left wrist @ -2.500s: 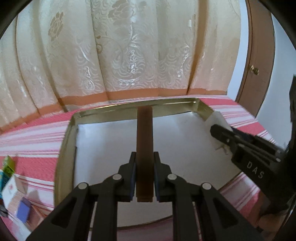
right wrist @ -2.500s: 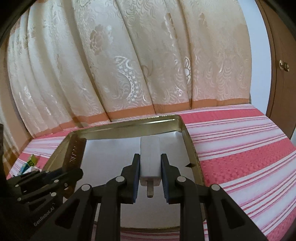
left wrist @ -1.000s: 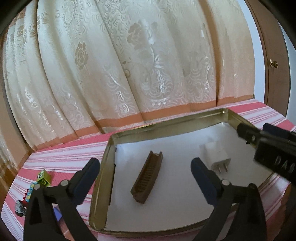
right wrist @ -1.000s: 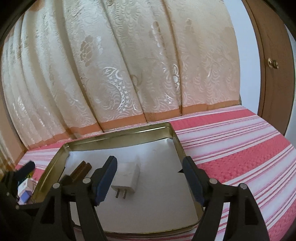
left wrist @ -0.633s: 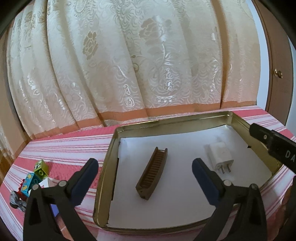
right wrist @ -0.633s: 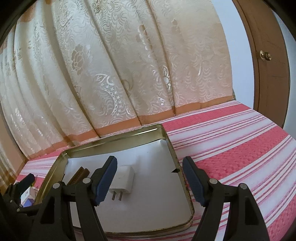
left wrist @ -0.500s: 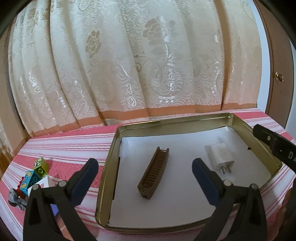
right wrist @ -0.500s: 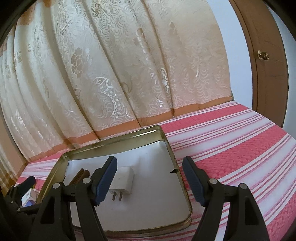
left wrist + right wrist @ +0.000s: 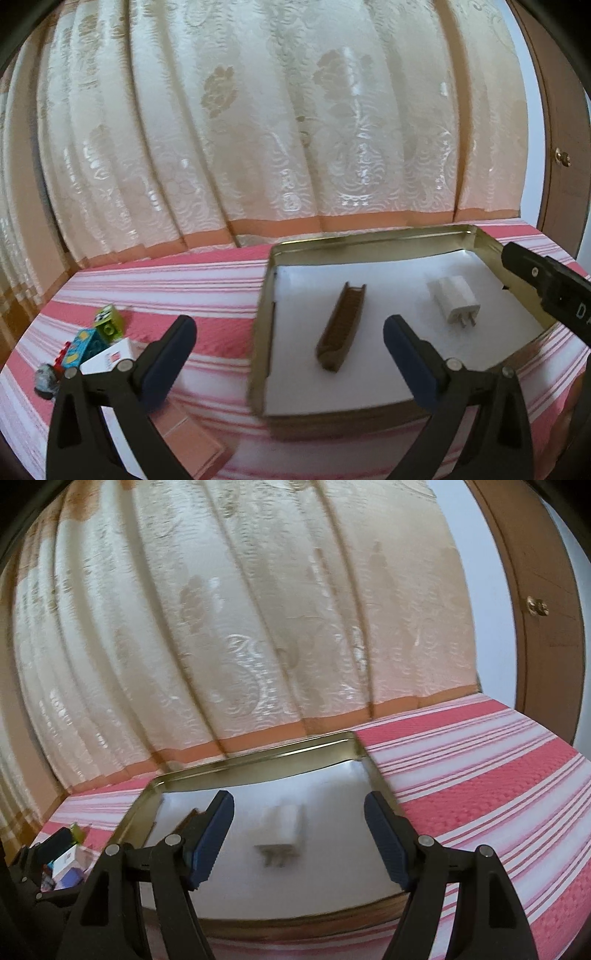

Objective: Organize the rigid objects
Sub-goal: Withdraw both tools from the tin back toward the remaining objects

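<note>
Now both tongs are standing wide apart and gripping nothing. The left tongs (image 9: pixel 288 345) are hovering over the red-and-white striped cloth (image 9: pixel 207 295) that is covering the table, just left of the shallow gold metal tray with a white liner (image 9: pixel 369 245). Inside that tray the long brown ridged comb-like piece (image 9: pixel 341 326) is lying flat toward the left, and the white wall charger plug (image 9: pixel 455 301) is lying flat toward the right, well apart from it, prongs pointing at the near rim. The right tongs (image 9: pixel 299 842) are hanging above the tray's near part; their view is blurred. Left of the tray, small coloured toy blocks (image 9: pixel 94 334) and a white card (image 9: pixel 110 360) are sitting on the cloth.
</note>
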The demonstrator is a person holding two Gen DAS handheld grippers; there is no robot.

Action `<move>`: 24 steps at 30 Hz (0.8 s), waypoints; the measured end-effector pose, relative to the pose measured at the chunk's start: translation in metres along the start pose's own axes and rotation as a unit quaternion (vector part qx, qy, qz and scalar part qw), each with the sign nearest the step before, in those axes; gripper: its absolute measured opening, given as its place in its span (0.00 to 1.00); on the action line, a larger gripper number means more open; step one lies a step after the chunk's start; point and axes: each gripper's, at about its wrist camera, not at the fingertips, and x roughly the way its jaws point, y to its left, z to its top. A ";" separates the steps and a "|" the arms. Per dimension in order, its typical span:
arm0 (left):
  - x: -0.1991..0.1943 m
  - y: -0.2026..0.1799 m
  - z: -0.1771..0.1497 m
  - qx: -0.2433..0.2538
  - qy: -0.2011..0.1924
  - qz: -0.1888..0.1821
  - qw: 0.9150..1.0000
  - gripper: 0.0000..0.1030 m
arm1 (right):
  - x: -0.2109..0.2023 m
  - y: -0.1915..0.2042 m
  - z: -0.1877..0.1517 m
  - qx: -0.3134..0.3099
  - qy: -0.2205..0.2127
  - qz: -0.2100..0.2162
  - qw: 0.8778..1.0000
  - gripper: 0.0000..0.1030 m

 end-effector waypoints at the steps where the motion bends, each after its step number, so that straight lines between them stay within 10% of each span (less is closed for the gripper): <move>1: -0.002 0.004 -0.002 -0.002 0.000 0.005 1.000 1.00 | -0.002 0.007 -0.002 -0.007 -0.001 0.006 1.000 0.73; 24: -0.014 0.120 -0.059 -0.124 0.131 0.090 0.979 0.99 | -0.030 0.112 -0.046 -0.079 0.019 0.114 0.990 0.73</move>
